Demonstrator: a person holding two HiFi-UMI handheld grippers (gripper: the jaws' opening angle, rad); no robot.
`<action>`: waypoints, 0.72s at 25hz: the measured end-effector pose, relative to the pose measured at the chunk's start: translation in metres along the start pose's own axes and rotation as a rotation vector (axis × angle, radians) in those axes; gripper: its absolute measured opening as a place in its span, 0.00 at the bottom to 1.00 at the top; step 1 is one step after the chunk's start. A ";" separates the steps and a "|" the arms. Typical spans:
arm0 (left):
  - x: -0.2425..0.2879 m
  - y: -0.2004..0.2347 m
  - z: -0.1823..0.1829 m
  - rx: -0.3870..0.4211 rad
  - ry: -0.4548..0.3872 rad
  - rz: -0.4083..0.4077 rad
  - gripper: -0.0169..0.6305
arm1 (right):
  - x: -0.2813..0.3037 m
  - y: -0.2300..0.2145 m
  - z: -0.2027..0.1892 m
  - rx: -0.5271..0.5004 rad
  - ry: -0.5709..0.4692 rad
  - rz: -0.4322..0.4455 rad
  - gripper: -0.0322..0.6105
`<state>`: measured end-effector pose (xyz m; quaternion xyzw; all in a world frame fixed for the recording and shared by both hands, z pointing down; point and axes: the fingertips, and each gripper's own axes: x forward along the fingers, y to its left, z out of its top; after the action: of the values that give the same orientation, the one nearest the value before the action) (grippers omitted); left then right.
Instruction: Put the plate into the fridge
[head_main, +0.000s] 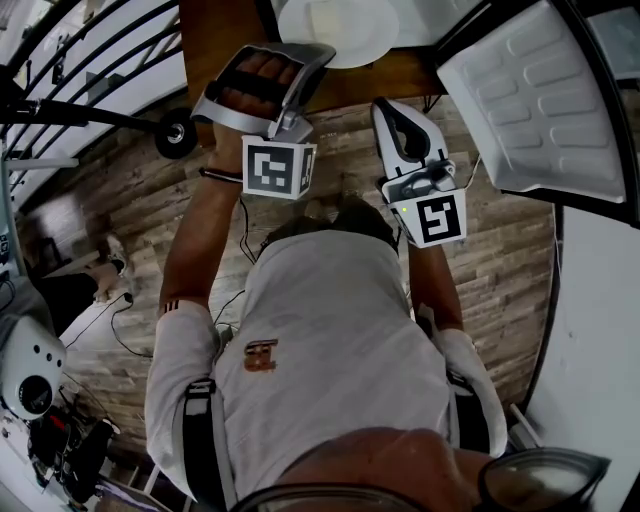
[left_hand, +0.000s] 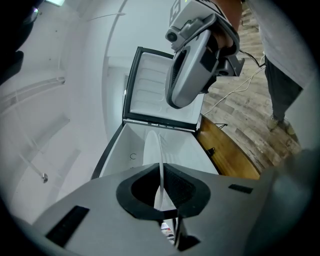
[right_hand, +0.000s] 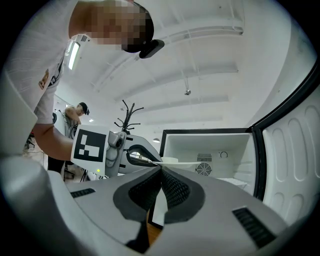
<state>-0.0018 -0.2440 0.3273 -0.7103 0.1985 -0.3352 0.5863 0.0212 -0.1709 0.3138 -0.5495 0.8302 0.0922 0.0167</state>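
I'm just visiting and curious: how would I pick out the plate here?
Find the white fridge with its door open. In front of it, the left claw and right claw pinch a thin round white plate, the only thing held.

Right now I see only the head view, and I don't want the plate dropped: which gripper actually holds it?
Observer: The left gripper. Its own view shows the jaws shut on the rim of the plate, seen edge-on.
Operator: And the right one?
Observer: The right gripper has its jaws together with nothing between them.
Operator: Can you see into the fridge?
Observer: Yes. The right gripper view looks into the open fridge, which has a round vent on its back wall.
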 end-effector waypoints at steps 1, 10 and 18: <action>0.005 0.001 0.000 -0.001 0.006 0.000 0.07 | 0.001 -0.004 -0.001 -0.002 0.001 0.004 0.10; 0.052 0.003 -0.015 -0.008 0.091 -0.005 0.07 | 0.020 -0.038 -0.003 0.018 -0.023 0.042 0.10; 0.091 -0.009 -0.032 -0.012 0.187 -0.025 0.07 | 0.033 -0.067 -0.012 0.041 -0.049 0.084 0.10</action>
<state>0.0379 -0.3250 0.3611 -0.6819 0.2456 -0.4059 0.5568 0.0703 -0.2288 0.3127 -0.5114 0.8536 0.0892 0.0445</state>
